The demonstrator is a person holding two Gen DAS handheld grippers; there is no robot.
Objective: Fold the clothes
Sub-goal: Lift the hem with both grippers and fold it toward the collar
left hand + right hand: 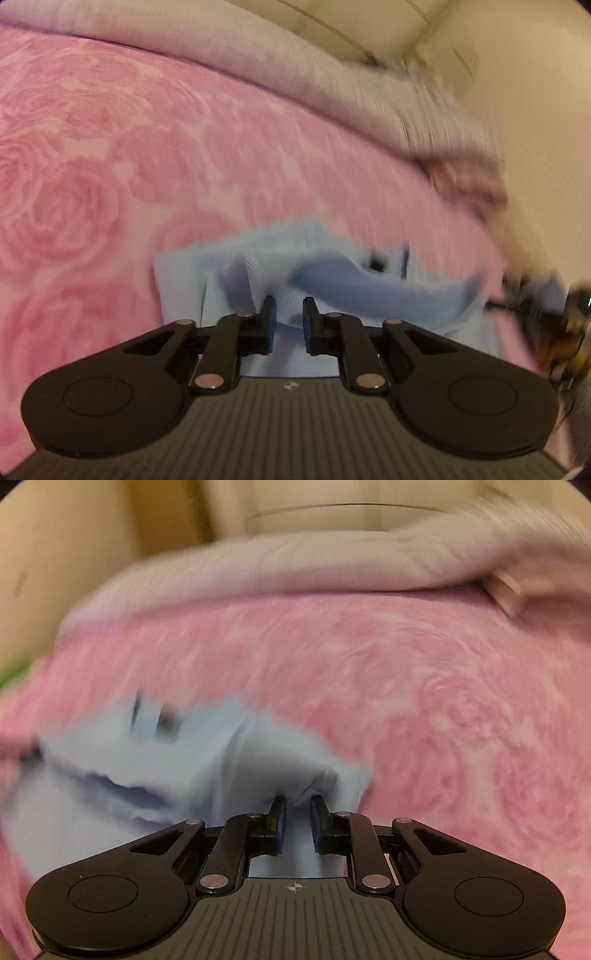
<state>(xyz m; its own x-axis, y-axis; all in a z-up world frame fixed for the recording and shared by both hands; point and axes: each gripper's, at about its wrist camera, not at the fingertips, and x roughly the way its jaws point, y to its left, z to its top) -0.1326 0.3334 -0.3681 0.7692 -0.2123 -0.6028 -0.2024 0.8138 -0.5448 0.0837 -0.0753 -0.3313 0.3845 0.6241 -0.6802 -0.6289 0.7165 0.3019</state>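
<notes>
Your left gripper (289, 317) and right gripper (298, 818) each pinch bunched folds of the blue garment (258, 266) on the pink bedspread (110, 166), near its edge; blur hides the contact.

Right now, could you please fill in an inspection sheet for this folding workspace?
Surface: pink rose-patterned bedspread, with a pale blanket along its far edge.
Job's things: one light blue garment, crumpled and not yet folded flat.
Clutter: a small dark item on the garment, too blurred to identify.
Grippers: left gripper jaws narrow, with blue cloth between them; right gripper likewise, with a bunch of cloth at its tips. Whether the pads press on the cloth is unclear.
Cables: nothing seen.
Surroundings: cream wall beyond the bed; both views are motion-blurred.
</notes>
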